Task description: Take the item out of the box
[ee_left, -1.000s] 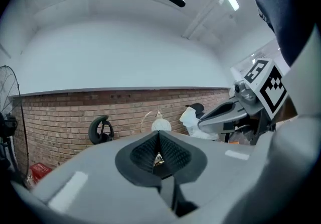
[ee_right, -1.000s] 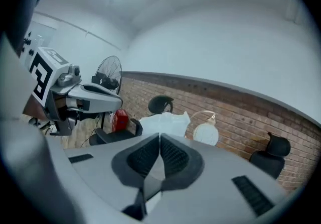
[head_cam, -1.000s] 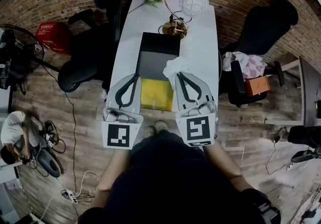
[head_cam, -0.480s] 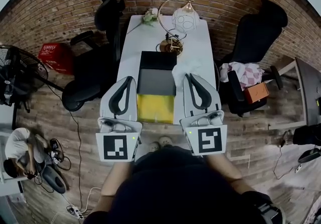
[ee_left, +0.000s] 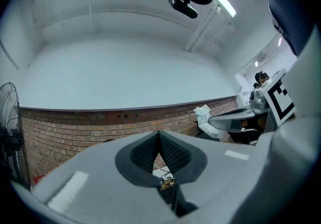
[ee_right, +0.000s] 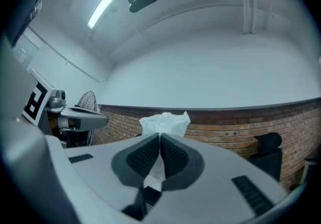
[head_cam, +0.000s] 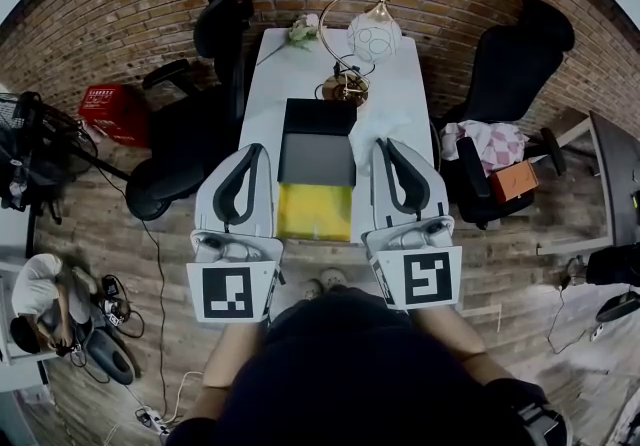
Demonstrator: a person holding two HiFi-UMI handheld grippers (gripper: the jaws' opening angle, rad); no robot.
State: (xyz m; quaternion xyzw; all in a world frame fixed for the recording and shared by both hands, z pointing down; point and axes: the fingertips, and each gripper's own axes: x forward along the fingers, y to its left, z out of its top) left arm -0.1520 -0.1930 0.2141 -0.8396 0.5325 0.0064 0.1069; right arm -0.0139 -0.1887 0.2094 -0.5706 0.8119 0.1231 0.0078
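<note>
Since a sec ago right gripper [head_cam: 385, 142] slid off box corner, now over bare tabletop [head_cam: 405, 99] just right of box [head_cam: 316, 156], white crumpled item [ee_right: 164, 121] came along with it. Its jaws are pinching that item, bunch of it poking past tips, so item's out of box. Meanwhile left gripper [head_cam: 258, 147] drifted bit left, sits at box's left edge, jaws pressed together, nothing in them. Box lying open: grey inside, black lid [head_cam: 320, 117] flipped toward lamp [head_cam: 348, 84], yellow panel [head_cam: 314, 211] at near end.
</note>
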